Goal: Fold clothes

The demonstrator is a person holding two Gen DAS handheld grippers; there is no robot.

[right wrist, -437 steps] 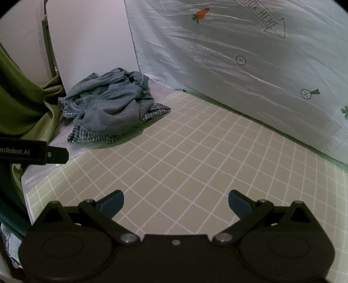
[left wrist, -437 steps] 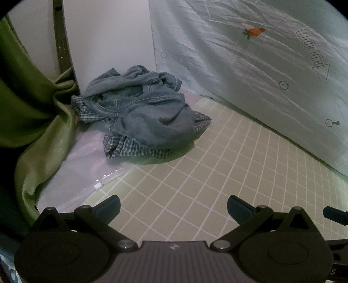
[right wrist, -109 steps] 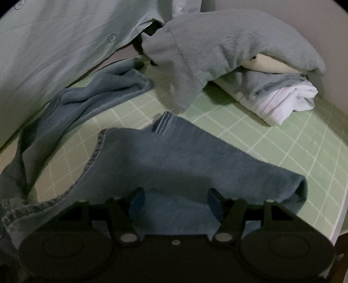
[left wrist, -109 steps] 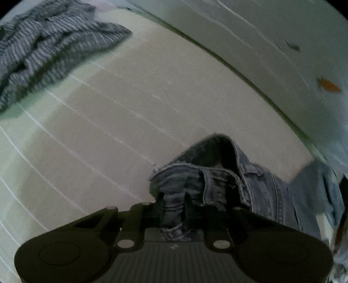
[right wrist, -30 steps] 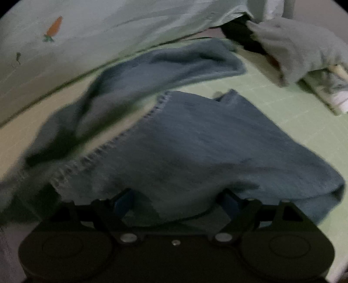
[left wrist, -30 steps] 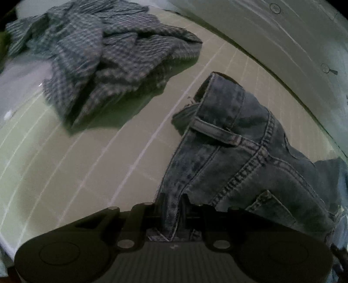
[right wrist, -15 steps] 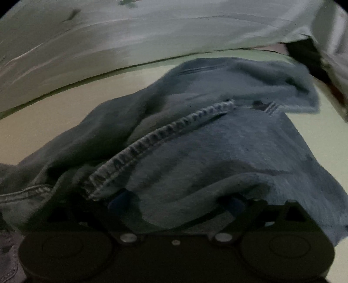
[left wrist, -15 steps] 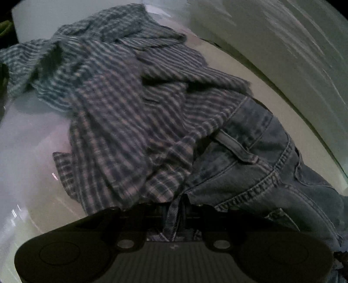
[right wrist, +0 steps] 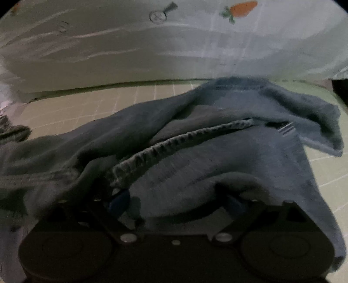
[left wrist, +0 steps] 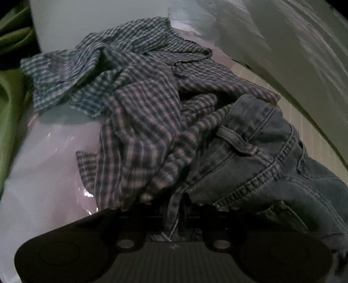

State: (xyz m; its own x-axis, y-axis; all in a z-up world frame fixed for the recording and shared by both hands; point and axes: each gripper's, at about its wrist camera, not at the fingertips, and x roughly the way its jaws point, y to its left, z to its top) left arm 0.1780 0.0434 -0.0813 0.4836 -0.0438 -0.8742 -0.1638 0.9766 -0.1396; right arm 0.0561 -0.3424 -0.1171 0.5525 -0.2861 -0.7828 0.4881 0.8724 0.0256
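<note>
A pale sheet (right wrist: 130, 50) printed with a carrot (right wrist: 241, 8) and small round marks hangs as a backdrop along the far edge of the tabletop (right wrist: 134, 98), which is covered by a pale green mat ruled in a white grid. In the left wrist view a shiny white plastic sheet (left wrist: 43, 165) covers the near left part of the surface, a white panel (left wrist: 87, 19) stands behind it, and a green curtain (left wrist: 10, 71) hangs at the far left.

A crumpled blue checked shirt (left wrist: 134, 91) lies heaped on the plastic sheet, right against the jeans (left wrist: 261, 156): its folds touch and partly overlap the waistband end, crowding the space ahead of the left gripper (left wrist: 174, 209).

The jeans lie stretched across the gridded mat, long axis running across the tabletop, waistband end toward the shirt and the left gripper. In the right wrist view the legs of the jeans (right wrist: 217, 152) spread out rumpled, with one stitched seam running diagonally and a far fold lying toward the backdrop.

The left gripper's jaws are clenched on a narrow edge of denim at the waistband. The right gripper (right wrist: 178, 202) has its jaws spread wide, with denim draped over and between them; the view is blurred.
</note>
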